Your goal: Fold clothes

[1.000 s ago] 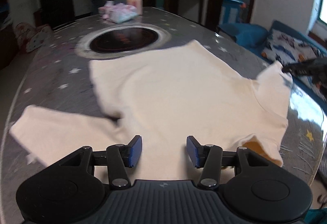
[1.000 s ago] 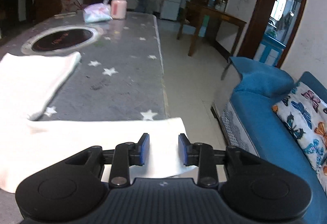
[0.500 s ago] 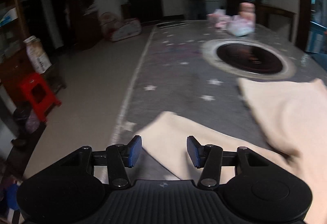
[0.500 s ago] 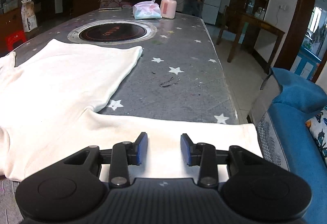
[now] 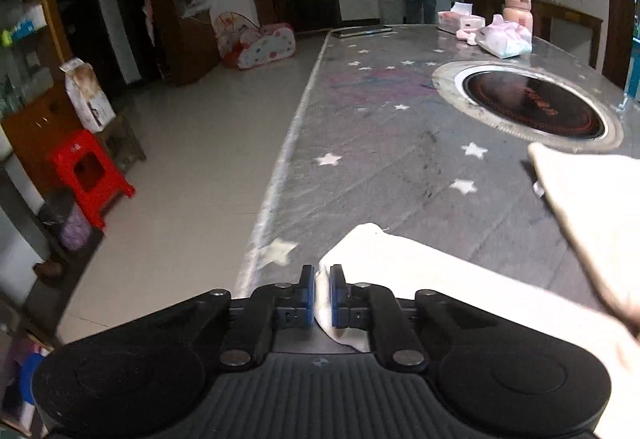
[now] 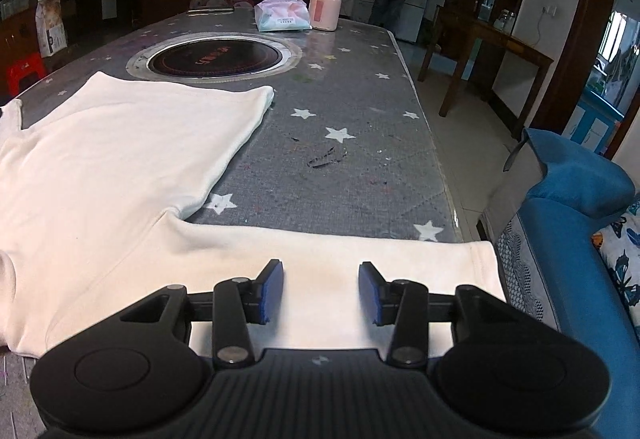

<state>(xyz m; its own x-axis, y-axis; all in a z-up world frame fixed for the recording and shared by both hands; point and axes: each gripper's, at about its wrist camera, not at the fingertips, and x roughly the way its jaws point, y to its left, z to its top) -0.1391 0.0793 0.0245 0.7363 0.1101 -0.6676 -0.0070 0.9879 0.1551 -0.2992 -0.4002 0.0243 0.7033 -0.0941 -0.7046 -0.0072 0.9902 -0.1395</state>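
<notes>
Now the left gripper (image 5: 320, 293) has snapped closed on the cuff of the left sleeve (image 5: 400, 271), which half a second earlier lay flat between open jaws; a fold of cream cloth is pinched between the two blue pads near the left edge of the table (image 5: 380, 127). That grip probably means the sleeve fold can begin from this side. From the pinch, the sleeve runs right along the near edge of the table toward the body of the shirt (image 6: 120, 159), which lies spread flat across the middle, its hem reaching the far round hob (image 6: 216, 57).

Further right, the right sleeve (image 6: 360, 255) stretches along the near edge, its cuff reaching the right rim of the table beside the blue sofa (image 6: 568, 223). The right gripper (image 6: 321, 289) hovers over that sleeve with its jaws parted, having just been opening wider; the cloth shows flat in the gap beyond the pads, and nothing is grasped. Judging from this, the right side has yet to take hold, so only one sleeve is ready to be carried inward.
</notes>
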